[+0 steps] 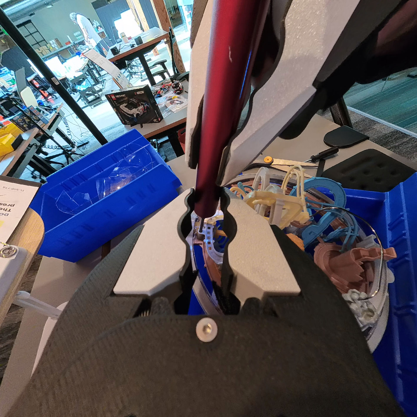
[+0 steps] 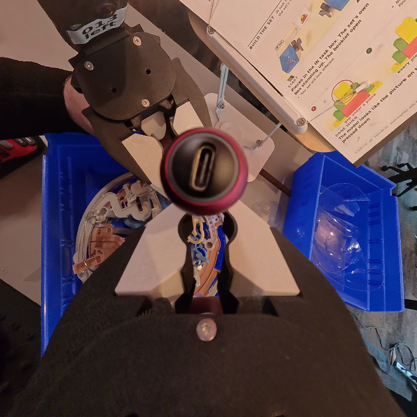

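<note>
My right gripper is shut on a dark red electric screwdriver, whose rear port faces the camera. In the left wrist view it holds the screwdriver upright, with the bit down on a white track piece of a maze toy. The toy has brown, blue and cream tracks on a clear round plate and lies in a blue bin. My left gripper is shut on the toy's clear rim, its fingertips either side of the screwdriver's lower end. Its fingers reach to the toy.
A second blue bin holds clear dome shells. An instruction board on a white stand sits behind the bins. Scissors and a black screwdriver lie beyond. A boxed toy set stands on a farther table. Less than 4 cm separates the two grippers' tips.
</note>
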A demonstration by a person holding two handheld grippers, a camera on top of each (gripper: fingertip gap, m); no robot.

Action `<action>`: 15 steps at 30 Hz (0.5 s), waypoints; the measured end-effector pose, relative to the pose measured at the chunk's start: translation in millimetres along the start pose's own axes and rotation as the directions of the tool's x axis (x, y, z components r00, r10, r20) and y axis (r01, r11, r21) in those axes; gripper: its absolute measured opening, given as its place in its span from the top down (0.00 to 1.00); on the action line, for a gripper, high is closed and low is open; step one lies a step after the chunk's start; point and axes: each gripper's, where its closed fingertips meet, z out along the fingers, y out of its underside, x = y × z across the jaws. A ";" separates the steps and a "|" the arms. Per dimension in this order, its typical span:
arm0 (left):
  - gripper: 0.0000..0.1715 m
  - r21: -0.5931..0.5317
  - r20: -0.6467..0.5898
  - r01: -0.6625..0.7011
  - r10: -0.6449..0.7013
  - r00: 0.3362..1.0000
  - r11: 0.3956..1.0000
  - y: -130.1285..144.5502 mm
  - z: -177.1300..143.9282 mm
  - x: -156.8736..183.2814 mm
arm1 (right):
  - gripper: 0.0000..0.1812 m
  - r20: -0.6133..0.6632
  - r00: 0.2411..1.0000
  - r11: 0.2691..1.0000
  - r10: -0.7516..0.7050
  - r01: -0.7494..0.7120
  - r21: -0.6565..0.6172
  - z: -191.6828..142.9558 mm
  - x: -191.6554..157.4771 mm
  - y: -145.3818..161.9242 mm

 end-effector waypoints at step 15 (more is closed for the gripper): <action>0.88 -0.014 0.024 -0.030 0.030 0.999 0.999 0.0 1.2 2.9 | 0.18 0.017 0.998 0.998 -0.059 0.059 -0.006 6.1 -5.5 0.5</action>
